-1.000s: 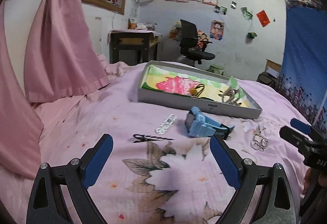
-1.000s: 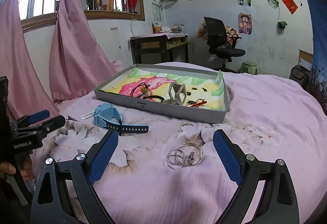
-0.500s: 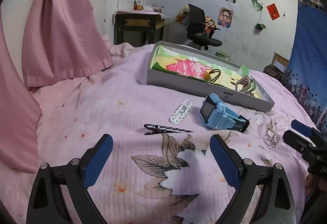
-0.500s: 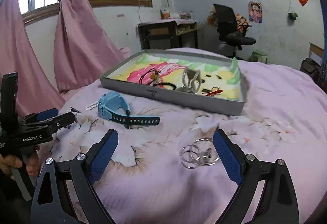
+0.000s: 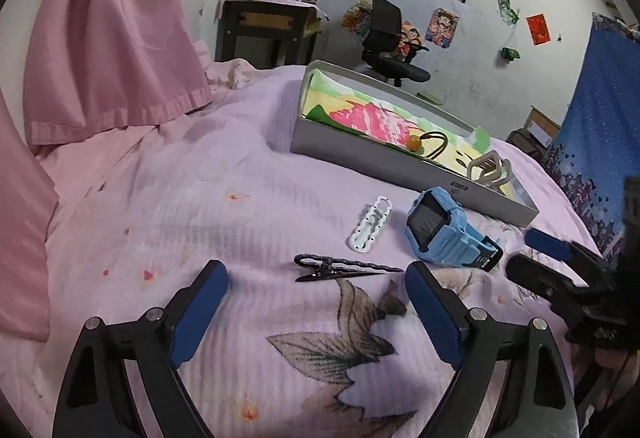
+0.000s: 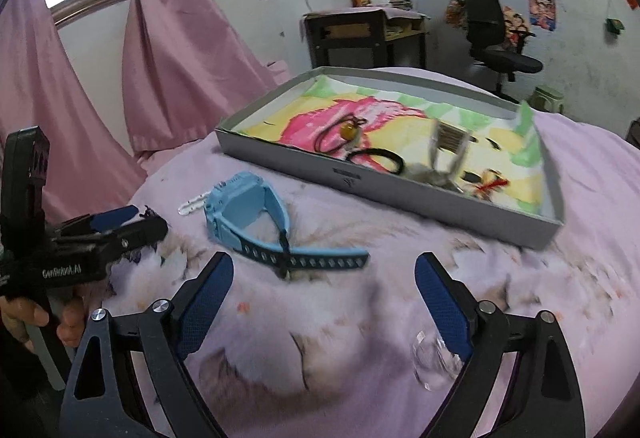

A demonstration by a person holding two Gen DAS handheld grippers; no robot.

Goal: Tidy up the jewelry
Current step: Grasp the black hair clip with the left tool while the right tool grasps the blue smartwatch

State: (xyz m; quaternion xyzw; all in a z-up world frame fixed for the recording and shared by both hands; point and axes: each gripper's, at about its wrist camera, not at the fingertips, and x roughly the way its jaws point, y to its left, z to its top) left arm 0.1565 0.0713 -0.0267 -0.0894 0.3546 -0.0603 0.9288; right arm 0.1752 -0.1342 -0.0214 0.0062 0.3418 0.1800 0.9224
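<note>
A grey tray (image 5: 360, 154) (image 6: 280, 154) with a colourful liner lies on the pink bed. In it are a black cord with an amber bead (image 6: 347, 130), a black hair tie (image 6: 376, 158) and a beige claw clip (image 5: 490, 168). On the bed lie a black hair clip (image 5: 340, 268), a white clip (image 5: 370, 224), a blue watch (image 5: 440, 230) (image 6: 248, 210) and silver rings (image 6: 434, 362), blurred. My left gripper (image 5: 316, 288) is open just behind the black hair clip. My right gripper (image 6: 324, 286) is open, with the rings beside its right finger.
Pink curtains (image 5: 100, 18) hang at the left. A desk (image 5: 268, 26) and an office chair (image 5: 388, 38) stand beyond the bed. A blue cloth (image 5: 600, 118) hangs at the right. My right gripper also shows in the left wrist view (image 5: 560, 270).
Both grippers have moved forward and lower toward the bed. The black hair clip now lies close between my left fingers; the rings have slid to my right gripper's right finger.
</note>
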